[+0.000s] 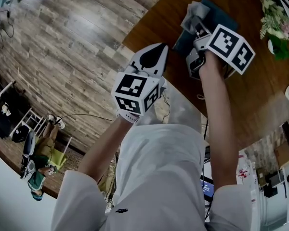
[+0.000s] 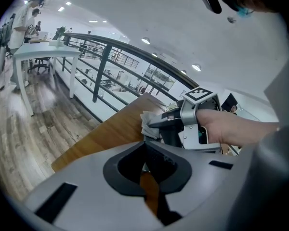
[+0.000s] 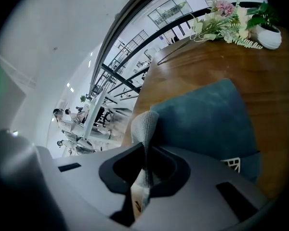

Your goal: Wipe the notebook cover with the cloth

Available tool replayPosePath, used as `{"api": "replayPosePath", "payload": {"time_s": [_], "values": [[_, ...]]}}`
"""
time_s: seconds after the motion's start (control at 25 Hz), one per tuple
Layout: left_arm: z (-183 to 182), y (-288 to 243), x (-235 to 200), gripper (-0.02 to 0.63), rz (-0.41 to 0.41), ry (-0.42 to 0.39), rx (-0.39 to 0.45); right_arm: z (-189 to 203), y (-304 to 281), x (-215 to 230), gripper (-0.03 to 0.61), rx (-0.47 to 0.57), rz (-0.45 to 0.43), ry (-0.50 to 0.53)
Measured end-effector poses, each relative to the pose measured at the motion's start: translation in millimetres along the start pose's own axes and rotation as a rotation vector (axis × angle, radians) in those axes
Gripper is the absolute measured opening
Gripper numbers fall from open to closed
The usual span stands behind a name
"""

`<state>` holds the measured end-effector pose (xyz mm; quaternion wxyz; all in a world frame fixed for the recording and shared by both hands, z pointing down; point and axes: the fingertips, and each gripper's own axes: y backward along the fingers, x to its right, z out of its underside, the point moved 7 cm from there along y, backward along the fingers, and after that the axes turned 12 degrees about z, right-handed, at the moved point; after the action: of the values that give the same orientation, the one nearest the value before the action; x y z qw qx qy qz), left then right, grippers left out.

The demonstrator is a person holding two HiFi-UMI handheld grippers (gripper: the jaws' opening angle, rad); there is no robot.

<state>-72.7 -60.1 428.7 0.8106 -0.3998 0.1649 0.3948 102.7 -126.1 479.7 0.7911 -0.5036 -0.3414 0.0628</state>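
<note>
A: Your right gripper (image 3: pixel 145 148) pinches the cloth (image 3: pixel 143 124); the notebook (image 3: pixel 202 124) lies just beyond those fingers, on the counter (image 3: pixel 269 76).
B: What may go wrong?
A: Your left gripper (image 2: pixel 145 146), fingers closed on nothing, does not press the notebook; it may slide under wiping.

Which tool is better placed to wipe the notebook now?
Right. The right tool grips the cloth over the notebook; the left tool is shut and empty, beside it.
</note>
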Motion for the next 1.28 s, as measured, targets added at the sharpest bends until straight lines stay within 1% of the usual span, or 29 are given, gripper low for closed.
{"api": "replayPosePath", "payload": {"time_s": [0.4,0.6,0.84,1.04,1.28], "values": [[-1,-5,2,0.018,0.005,0.005,-0.011,-19,-6,-2,0.029,0.002,0.011,0.012],[-2,-7,4,0.018,0.011,-0.002,-0.015,-18,-3,-2,0.029,0.0,-0.002,0.009],[0,-6,7,0.018,0.018,-0.009,-0.02,-18,2,3,0.029,0.008,0.026,0.022],[0,-16,16,0.018,0.026,-0.015,-0.023,-29,7,21,0.029,0.024,0.032,-0.012],[6,-18,41,0.018,0.031,-0.019,-0.022,-34,32,47,0.029,0.041,0.047,-0.023]]}}
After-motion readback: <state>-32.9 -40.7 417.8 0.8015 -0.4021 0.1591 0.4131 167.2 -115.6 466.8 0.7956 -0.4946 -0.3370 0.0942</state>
